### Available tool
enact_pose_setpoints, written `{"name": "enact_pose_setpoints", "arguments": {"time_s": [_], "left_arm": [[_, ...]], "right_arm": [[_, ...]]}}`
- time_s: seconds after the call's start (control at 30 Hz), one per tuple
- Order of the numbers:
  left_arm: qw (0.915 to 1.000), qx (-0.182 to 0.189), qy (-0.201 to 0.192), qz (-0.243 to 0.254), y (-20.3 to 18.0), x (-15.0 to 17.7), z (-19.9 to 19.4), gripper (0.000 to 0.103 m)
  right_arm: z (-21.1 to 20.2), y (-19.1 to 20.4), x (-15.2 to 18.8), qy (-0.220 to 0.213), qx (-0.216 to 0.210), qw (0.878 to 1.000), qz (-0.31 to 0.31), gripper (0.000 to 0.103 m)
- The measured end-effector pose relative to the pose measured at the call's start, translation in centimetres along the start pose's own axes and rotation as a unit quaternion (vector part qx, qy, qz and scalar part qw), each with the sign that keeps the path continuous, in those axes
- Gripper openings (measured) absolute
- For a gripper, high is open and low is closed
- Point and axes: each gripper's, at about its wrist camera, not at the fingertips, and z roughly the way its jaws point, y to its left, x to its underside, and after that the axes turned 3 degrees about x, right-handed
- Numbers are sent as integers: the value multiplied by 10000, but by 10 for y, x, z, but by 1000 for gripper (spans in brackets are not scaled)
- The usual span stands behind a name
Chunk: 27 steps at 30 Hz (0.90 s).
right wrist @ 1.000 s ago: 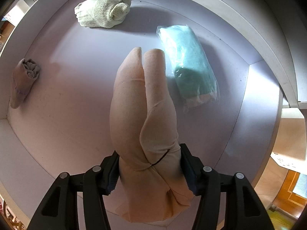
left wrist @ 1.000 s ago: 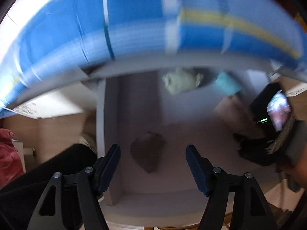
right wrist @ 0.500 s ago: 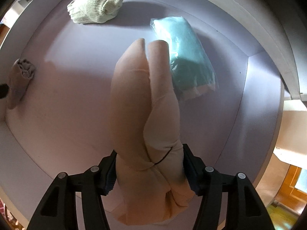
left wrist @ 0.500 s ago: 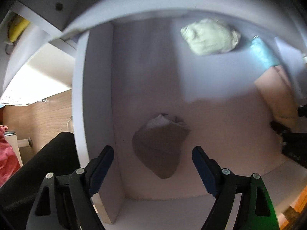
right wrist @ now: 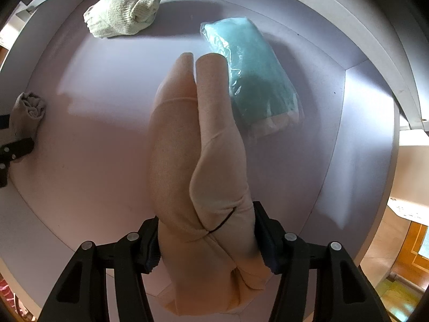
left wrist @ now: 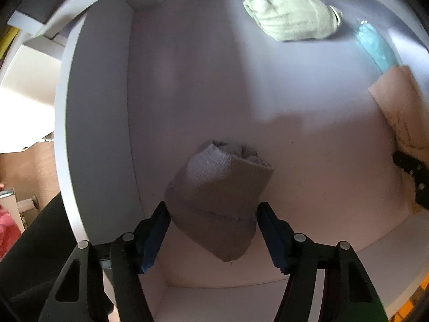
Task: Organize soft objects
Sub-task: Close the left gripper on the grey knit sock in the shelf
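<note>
So in the left wrist view, the left gripper (left wrist: 213, 220) points down into a white drawer (left wrist: 96, 123) with a rolled grey sock (left wrist: 217, 196) sitting between its jaws. They're closing in, and the blue pads look right at the sock's sides, but I can't tell if they actually press yet. The sock lies near the drawer's left wall, long axis running away from the camera, open rolled end toward the far wall. A cream knit glove (left wrist: 292, 13) sits at the far wall. Over in the right wrist view, the right gripper (right wrist: 206, 237) is clamped on a folded peach cloth (right wrist: 198, 161), jaws closing a touch more, pads squeezed into its lower part. That cloth's long axis runs straight ahead, its two rounded ends pointing at the far wall, just beside a bagged teal cloth (right wrist: 252, 72) that lies slightly angled. My guess is we're midway: four items in the drawer, these two not settled yet.
</note>
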Motion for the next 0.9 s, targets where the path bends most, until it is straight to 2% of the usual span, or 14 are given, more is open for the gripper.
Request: {"name": "enact_pose_setpoints", "arguments": {"time_s": [0.3, 0.47, 0.6, 0.9], "left_arm": [[10000, -3, -46, 65, -8, 5, 0, 61], [9999, 123, -35, 17, -9, 7, 2, 61], [9999, 114, -31, -10, -11, 8, 3, 61], [9998, 145, -10, -100, -7, 9, 9, 61]], "right_arm": [[-4, -28, 6, 225, -584, 9955, 715, 51], [-3, -38, 12, 341, -694, 9928, 910, 49], [-3, -47, 16, 419, -1008, 9875, 1136, 48], [-58, -51, 23, 124, -1337, 9882, 731, 47]]}}
